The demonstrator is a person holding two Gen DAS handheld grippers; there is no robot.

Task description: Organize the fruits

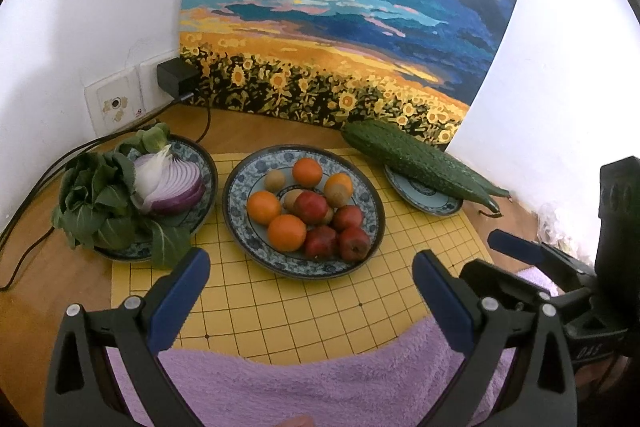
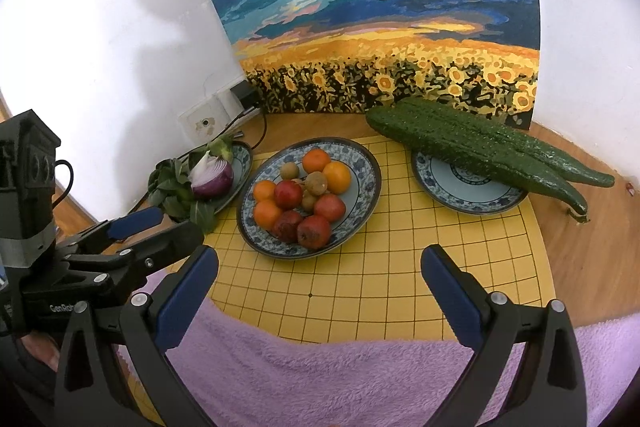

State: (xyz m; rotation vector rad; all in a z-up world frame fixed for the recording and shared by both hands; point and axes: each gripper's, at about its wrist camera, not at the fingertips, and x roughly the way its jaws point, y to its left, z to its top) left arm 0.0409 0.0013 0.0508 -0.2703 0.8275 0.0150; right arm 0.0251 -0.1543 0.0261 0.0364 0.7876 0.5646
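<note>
A large blue-patterned plate (image 1: pixel 236 195) (image 2: pixel 368 163) sits mid-mat and holds several oranges (image 1: pixel 286 233) (image 2: pixel 336 177), red apples (image 1: pixel 354 243) (image 2: pixel 314 231) and brown kiwis (image 1: pixel 275 180) (image 2: pixel 316 183). My left gripper (image 1: pixel 310 257) (image 2: pixel 174 223) hovers just in front of the plate, open and empty. To its right my right gripper (image 2: pixel 320 254) (image 1: pixel 482 253) is also open and empty, level with the plate's near rim. Neither gripper touches any fruit.
On the left, another plate (image 1: pixel 208 163) carries a halved red onion (image 1: pixel 172 183) and leafy greens (image 1: pixel 96 203). Two long green gourds (image 1: pixel 416 159) (image 2: pixel 460 143) lie across a small plate (image 2: pixel 472 195). Yellow grid mat (image 1: pixel 320 307), purple towel (image 1: pixel 320 387), painting (image 1: pixel 340 27), charger (image 1: pixel 174 77) with cable.
</note>
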